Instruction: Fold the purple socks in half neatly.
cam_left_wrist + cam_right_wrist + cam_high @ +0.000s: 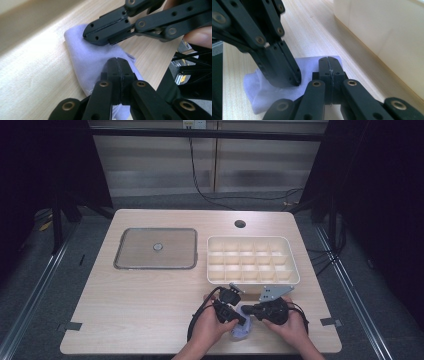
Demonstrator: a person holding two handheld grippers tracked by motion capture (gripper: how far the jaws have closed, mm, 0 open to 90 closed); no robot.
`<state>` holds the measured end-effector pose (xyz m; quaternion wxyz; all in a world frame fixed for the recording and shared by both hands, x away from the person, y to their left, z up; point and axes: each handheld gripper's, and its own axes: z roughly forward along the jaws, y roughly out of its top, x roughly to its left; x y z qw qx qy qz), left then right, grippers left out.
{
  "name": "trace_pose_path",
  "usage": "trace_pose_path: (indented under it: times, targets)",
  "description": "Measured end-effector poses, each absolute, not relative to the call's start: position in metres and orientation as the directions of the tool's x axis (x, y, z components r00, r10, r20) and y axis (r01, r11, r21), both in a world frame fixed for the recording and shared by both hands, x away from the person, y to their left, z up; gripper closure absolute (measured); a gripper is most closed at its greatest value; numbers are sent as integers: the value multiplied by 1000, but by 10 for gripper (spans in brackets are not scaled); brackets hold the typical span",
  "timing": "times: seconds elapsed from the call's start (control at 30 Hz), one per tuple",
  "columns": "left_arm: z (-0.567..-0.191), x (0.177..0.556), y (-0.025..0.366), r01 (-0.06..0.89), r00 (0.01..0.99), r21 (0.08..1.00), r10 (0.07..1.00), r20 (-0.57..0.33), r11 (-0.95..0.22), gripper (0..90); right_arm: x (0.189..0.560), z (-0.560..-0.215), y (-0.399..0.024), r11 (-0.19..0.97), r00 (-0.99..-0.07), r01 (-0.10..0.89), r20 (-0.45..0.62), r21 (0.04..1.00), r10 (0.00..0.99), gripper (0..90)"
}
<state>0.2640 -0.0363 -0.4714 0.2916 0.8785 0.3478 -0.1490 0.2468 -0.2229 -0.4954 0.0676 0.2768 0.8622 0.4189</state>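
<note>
Both the left gripper (239, 316) and the right gripper (248, 310) press fully closed jaws onto a small pale lilac folded cloth (241, 330) on the light wooden table (150, 295), neither visibly pinching it.

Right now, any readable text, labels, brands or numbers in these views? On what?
None readable.
Pale cloth: plain, no print.
Compartment box: no label.
Flat lid: no marking.
Left gripper and right gripper: no markings.
Small tags at the top of the back wall: too small to read.
</note>
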Motion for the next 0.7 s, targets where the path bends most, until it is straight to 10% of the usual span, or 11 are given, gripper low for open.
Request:
trace_pose_path:
  times: [0.7]
  targets:
    - [-468, 251, -36, 688, 718, 397, 491, -493, -607, 900, 247, -497, -224, 485, -838, 422, 124, 766, 532, 900]
